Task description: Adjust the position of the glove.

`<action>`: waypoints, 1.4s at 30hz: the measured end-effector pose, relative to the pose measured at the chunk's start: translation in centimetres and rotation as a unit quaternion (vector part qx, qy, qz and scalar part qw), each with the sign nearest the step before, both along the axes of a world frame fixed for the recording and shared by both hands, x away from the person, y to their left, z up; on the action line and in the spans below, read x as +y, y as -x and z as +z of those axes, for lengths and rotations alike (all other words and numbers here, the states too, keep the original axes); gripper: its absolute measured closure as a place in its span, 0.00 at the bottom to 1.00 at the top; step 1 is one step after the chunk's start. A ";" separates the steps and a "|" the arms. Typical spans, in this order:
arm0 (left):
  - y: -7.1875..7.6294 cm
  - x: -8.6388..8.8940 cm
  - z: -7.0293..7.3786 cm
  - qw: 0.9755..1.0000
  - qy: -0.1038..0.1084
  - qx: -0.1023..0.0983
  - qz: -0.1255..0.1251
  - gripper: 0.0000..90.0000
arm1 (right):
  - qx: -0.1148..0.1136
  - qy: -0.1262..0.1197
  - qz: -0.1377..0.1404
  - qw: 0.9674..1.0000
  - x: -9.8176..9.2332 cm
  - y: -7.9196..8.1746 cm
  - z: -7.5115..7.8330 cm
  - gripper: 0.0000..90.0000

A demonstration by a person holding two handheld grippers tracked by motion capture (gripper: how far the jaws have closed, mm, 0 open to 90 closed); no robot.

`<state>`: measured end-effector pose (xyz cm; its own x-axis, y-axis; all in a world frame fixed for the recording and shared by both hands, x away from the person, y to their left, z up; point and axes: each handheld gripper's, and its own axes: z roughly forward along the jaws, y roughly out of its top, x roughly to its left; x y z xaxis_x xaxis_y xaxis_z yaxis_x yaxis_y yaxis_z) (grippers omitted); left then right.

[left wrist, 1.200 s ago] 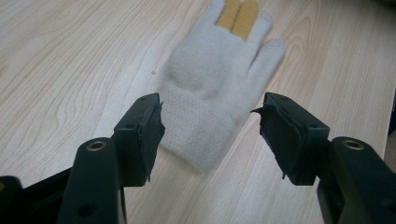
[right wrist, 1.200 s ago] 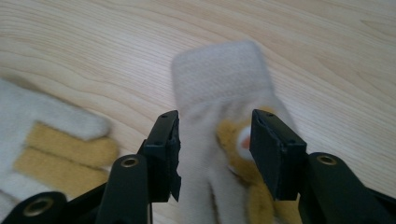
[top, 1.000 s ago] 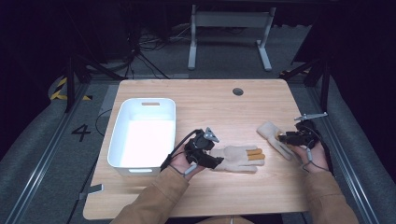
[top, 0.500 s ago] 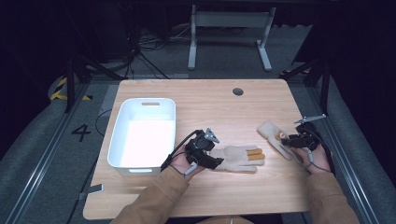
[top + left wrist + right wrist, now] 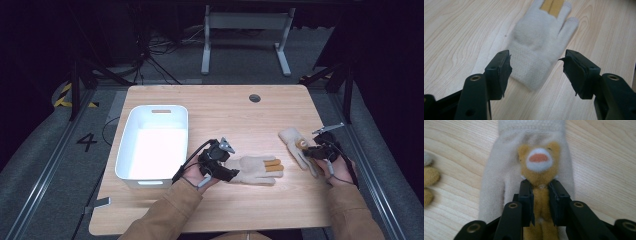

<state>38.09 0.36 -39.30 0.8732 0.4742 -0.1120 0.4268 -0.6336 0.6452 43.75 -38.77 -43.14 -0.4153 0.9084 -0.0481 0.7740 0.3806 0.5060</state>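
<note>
Right gripper [image 5: 541,195], jaws just closing, pinches the cream knit glove with a tan bear face [image 5: 534,167] at the table's right, ready to lift; left gripper [image 5: 536,72] straddles the other cream glove [image 5: 539,42], spread.

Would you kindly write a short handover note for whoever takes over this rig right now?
Left gripper: open, fingers either side of the cuff of the near cream glove, not pressing it; that glove lies flat mid-table.
Right gripper: jaws have just been closing and now pinch the brown bear patch on the bear glove, which lies on the table's right side.
White bin: at left, no glove inside.
Done: the right gripper has its grip.
Left: probably grip the near glove, then move both gloves, perhaps to the bin.
</note>
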 end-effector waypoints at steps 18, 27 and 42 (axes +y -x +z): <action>-0.2 -0.5 0.2 1.000 0.008 -0.002 -0.006 0.44 | -0.056 -0.002 0.025 0.998 0.4 1.6 2.7 0.86; -0.3 -0.5 0.3 1.000 0.007 -0.002 -0.007 0.44 | -0.079 -0.005 0.039 0.996 0.7 2.5 4.1 0.87; -0.1 0.0 0.2 1.000 0.011 0.002 0.001 0.44 | -0.107 -0.026 0.100 0.989 2.3 3.3 6.3 0.87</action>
